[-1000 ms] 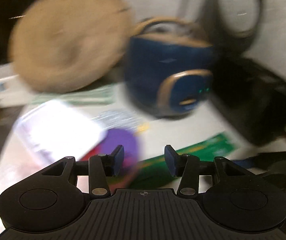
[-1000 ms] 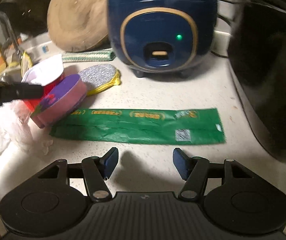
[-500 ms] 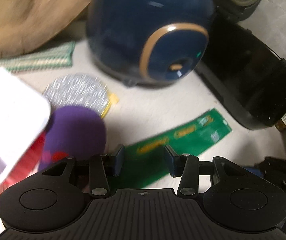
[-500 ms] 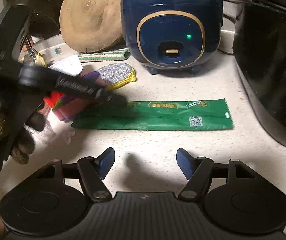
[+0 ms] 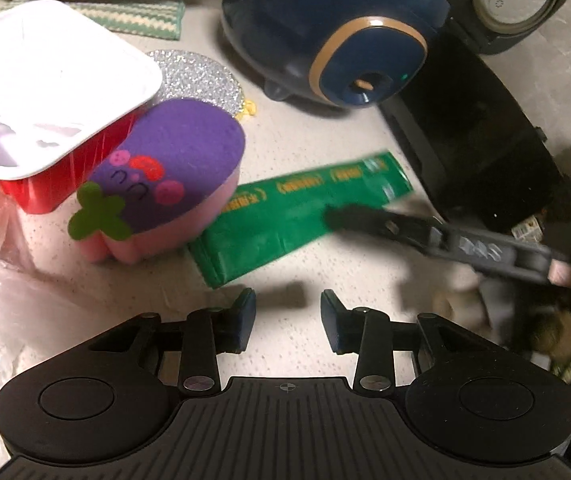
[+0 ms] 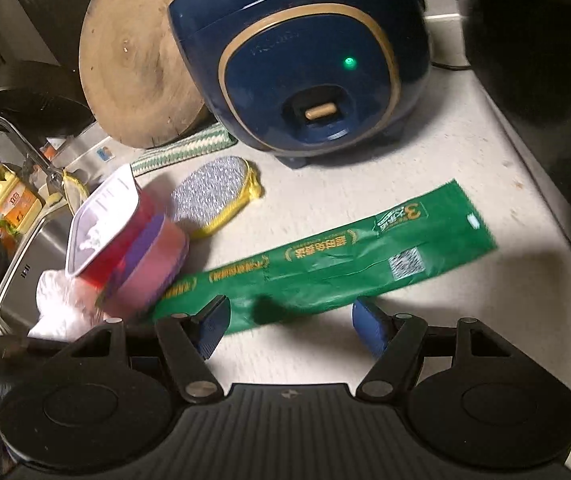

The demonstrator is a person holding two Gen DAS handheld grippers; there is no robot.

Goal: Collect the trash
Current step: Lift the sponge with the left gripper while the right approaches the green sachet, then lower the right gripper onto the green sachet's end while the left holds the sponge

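Home kitchen: rice cooker [image 6: 305,60], sink [image 6: 25,264].

Long green wrapper [image 6: 349,264] lying flat on the countertop, gold print and a white code patch facing up, slightly creased, running diagonally in front of the blue rice cooker [image 6: 305,64]. Its near end is sitting just beside the purple-pink sponge. Red tub [image 6: 105,232] with white inside is tipping on its side, left of the cooker, leaning against that sponge. Crumpled white plastic [image 6: 61,304] is bunching below the tub, farther left of the cooker.
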